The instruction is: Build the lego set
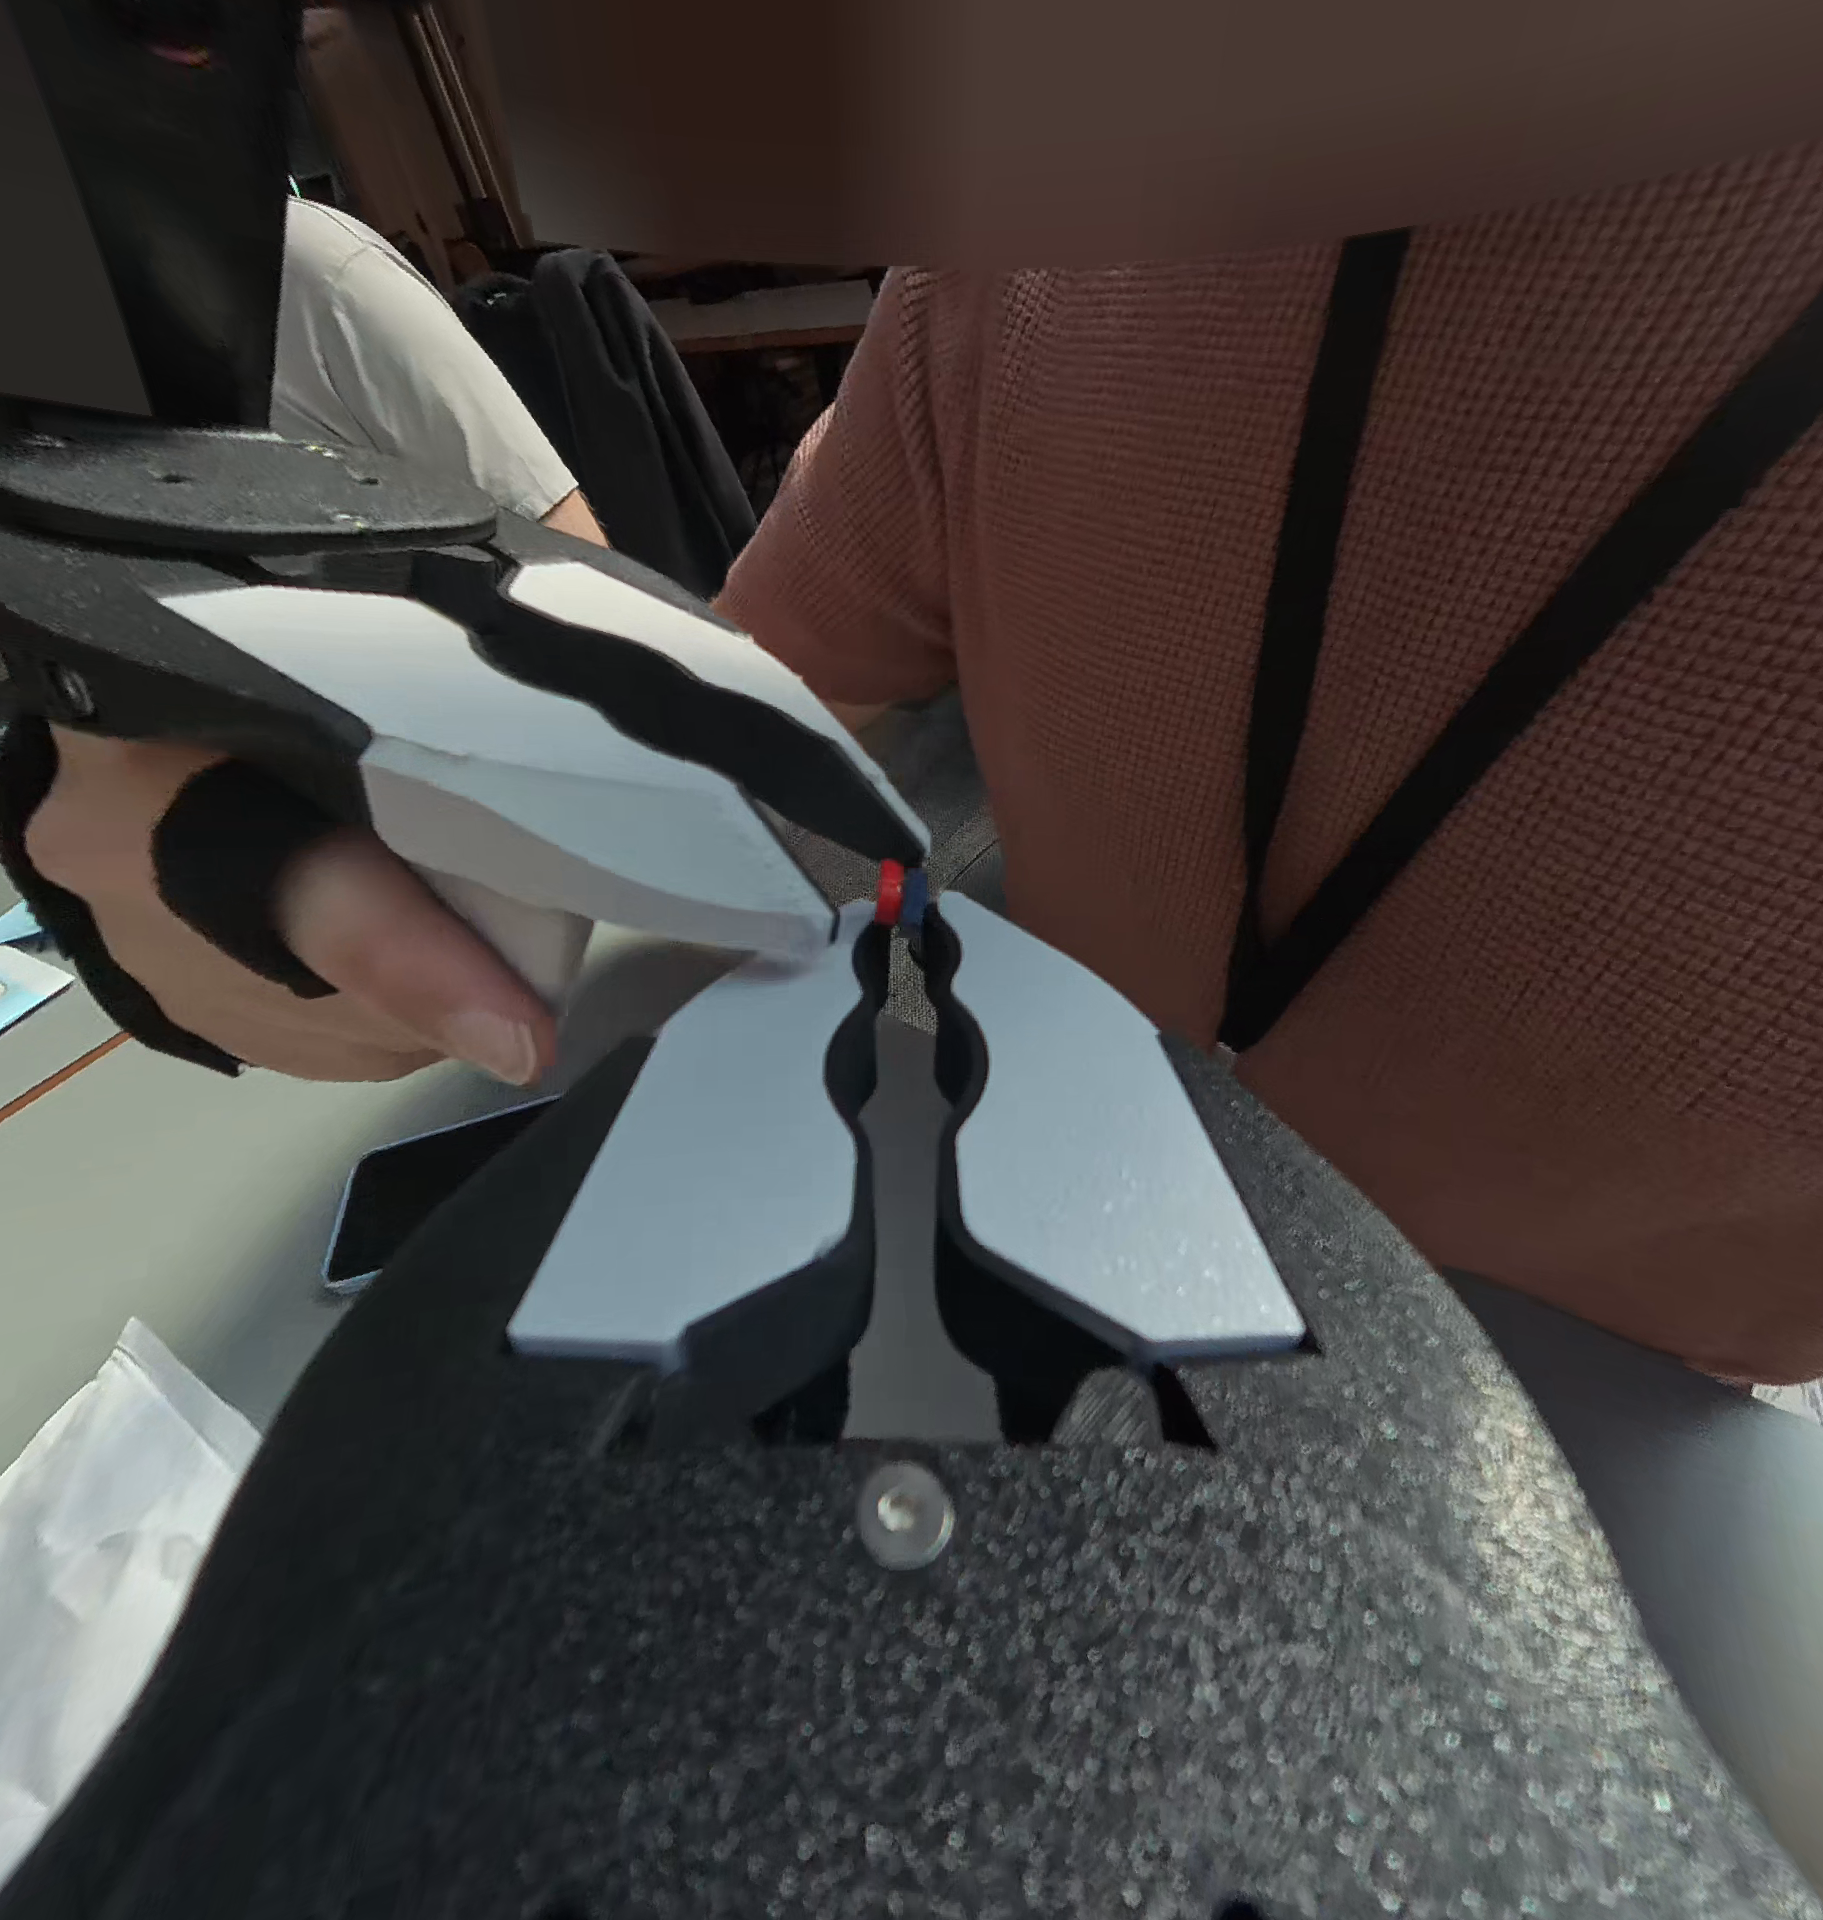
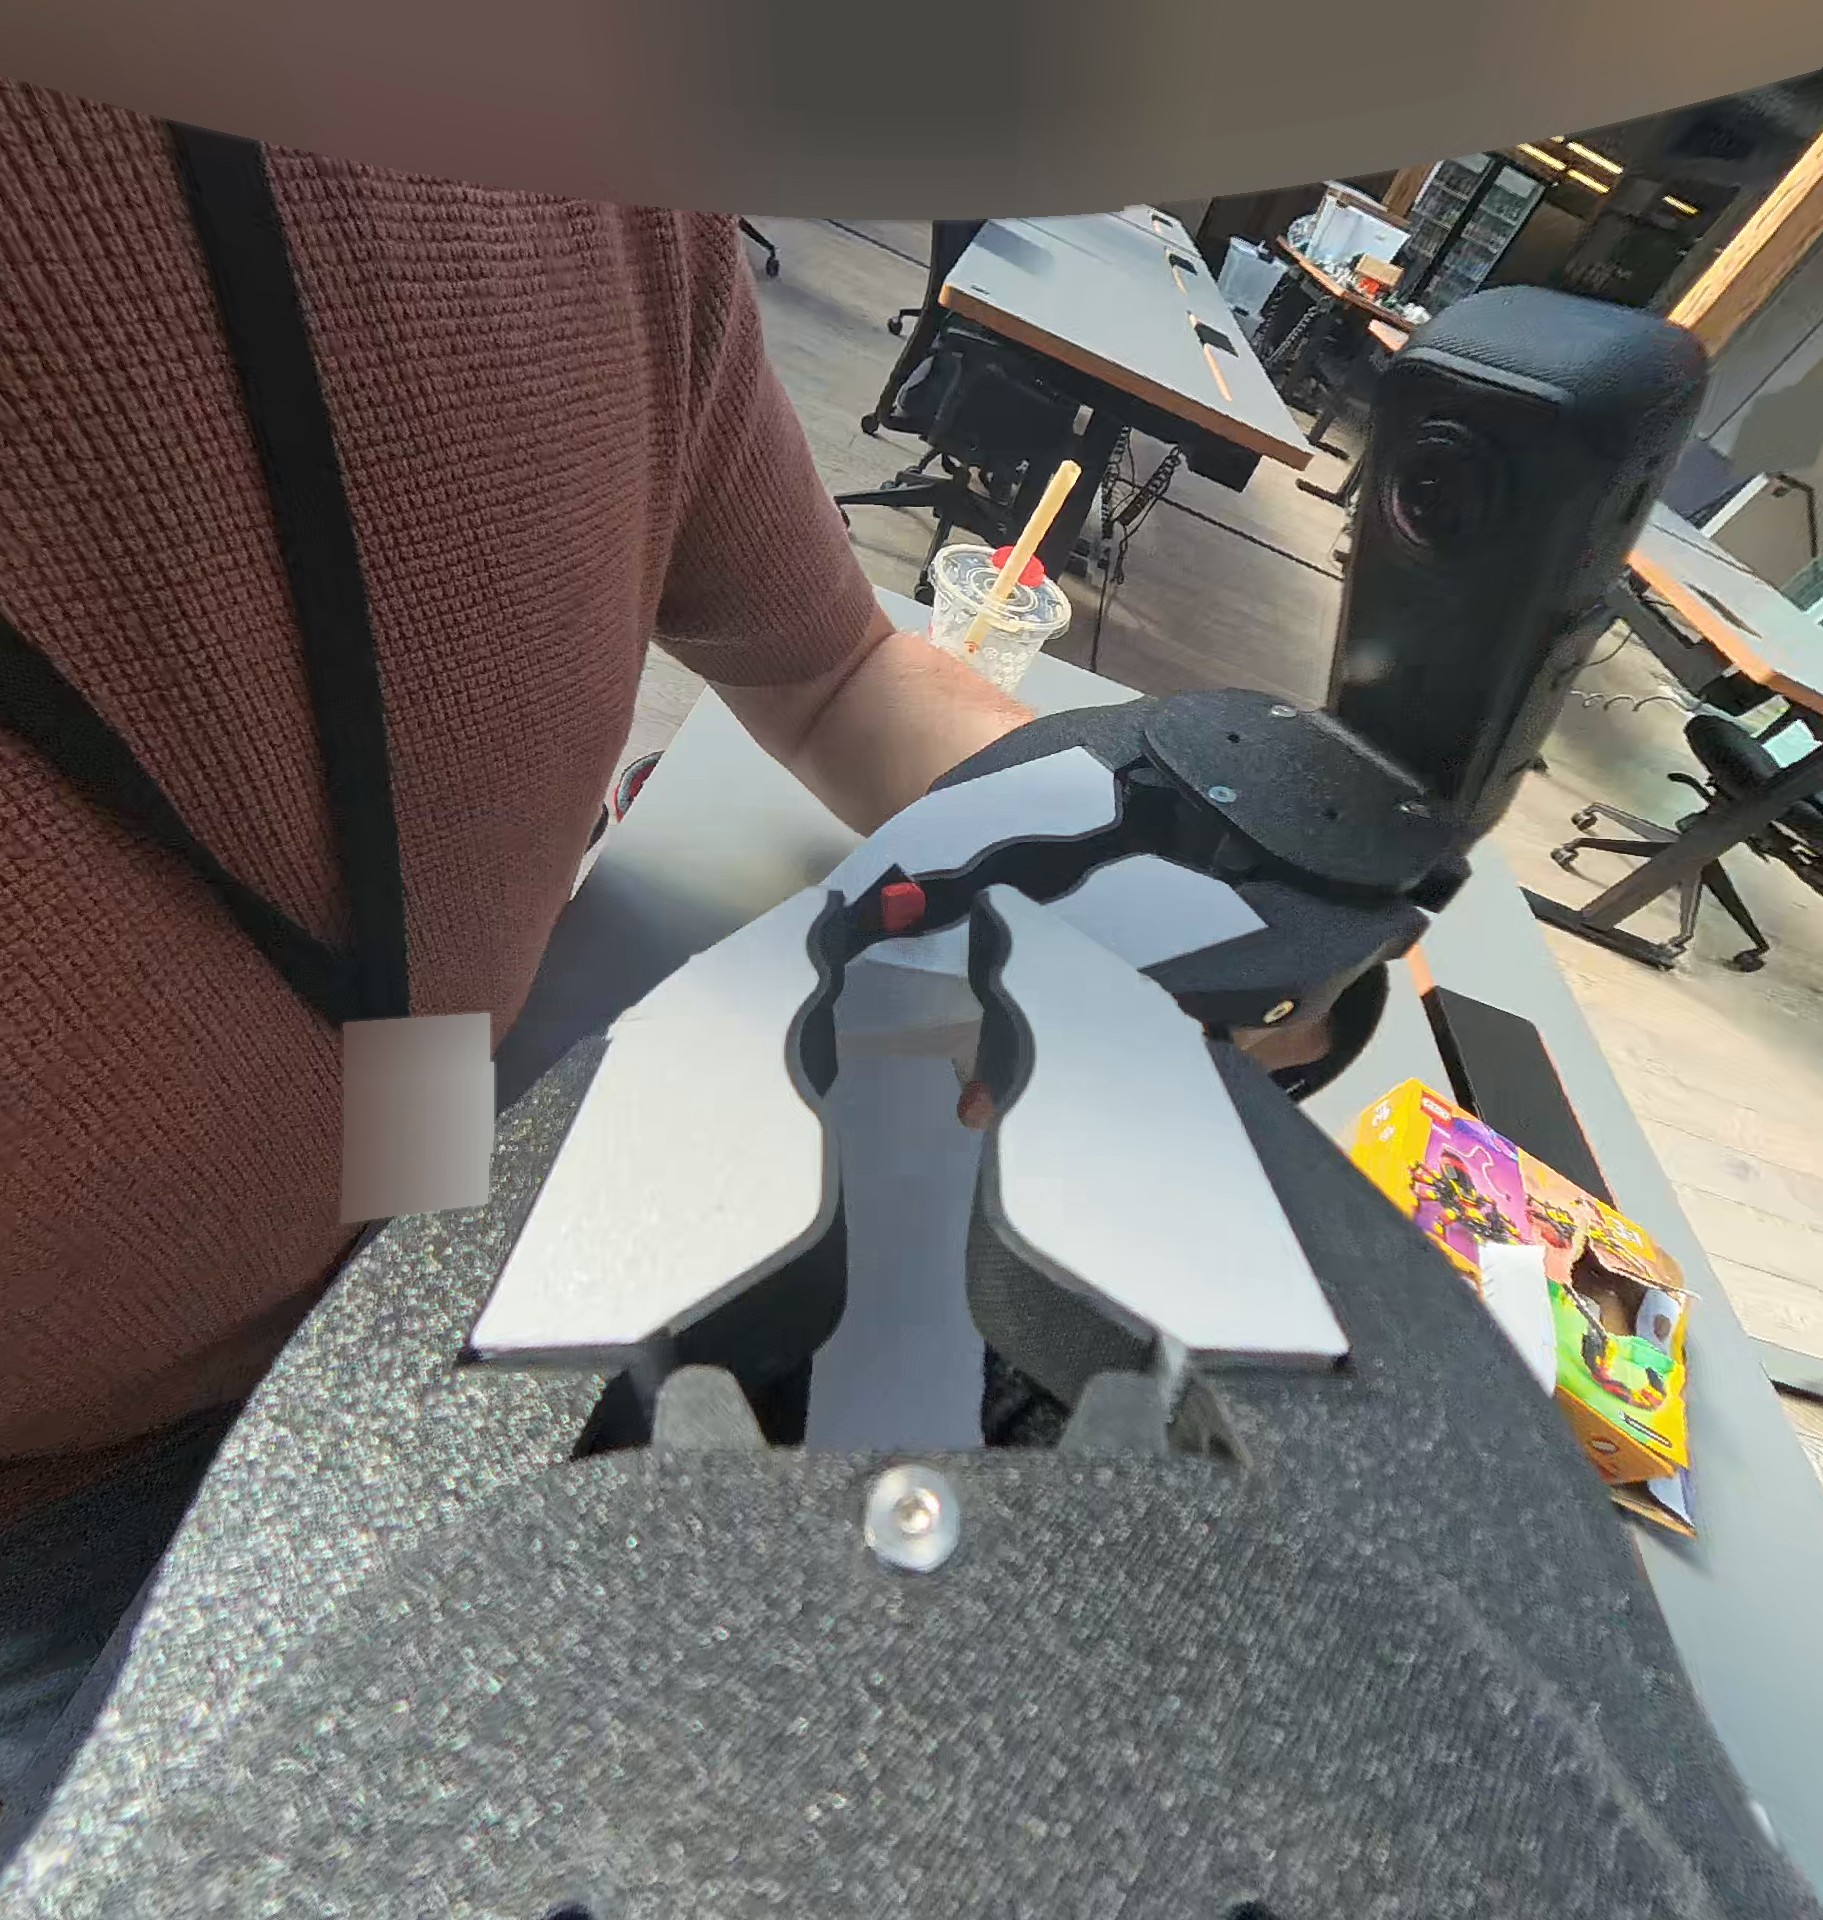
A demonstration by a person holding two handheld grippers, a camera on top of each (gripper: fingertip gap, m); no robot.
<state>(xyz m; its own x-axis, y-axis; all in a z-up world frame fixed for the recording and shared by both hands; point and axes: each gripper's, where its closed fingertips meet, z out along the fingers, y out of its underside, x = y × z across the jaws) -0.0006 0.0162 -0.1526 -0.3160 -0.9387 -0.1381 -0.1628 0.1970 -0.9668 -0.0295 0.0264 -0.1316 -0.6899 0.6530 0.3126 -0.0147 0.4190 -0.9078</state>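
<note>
My left gripper (image 1: 912, 920) pinches a small blue lego piece (image 1: 916, 900) at its tips. My right gripper (image 1: 891, 883) comes in from nine o'clock, clamped on a red lego piece (image 1: 890, 894), the two pieces touching.

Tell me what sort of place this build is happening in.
Most likely an open-plan office. The right wrist view shows rows of long desks with wheeled office chairs on a wood-look floor. Nearer, the grey work table holds an iced drink cup and the opened toy box.
</note>
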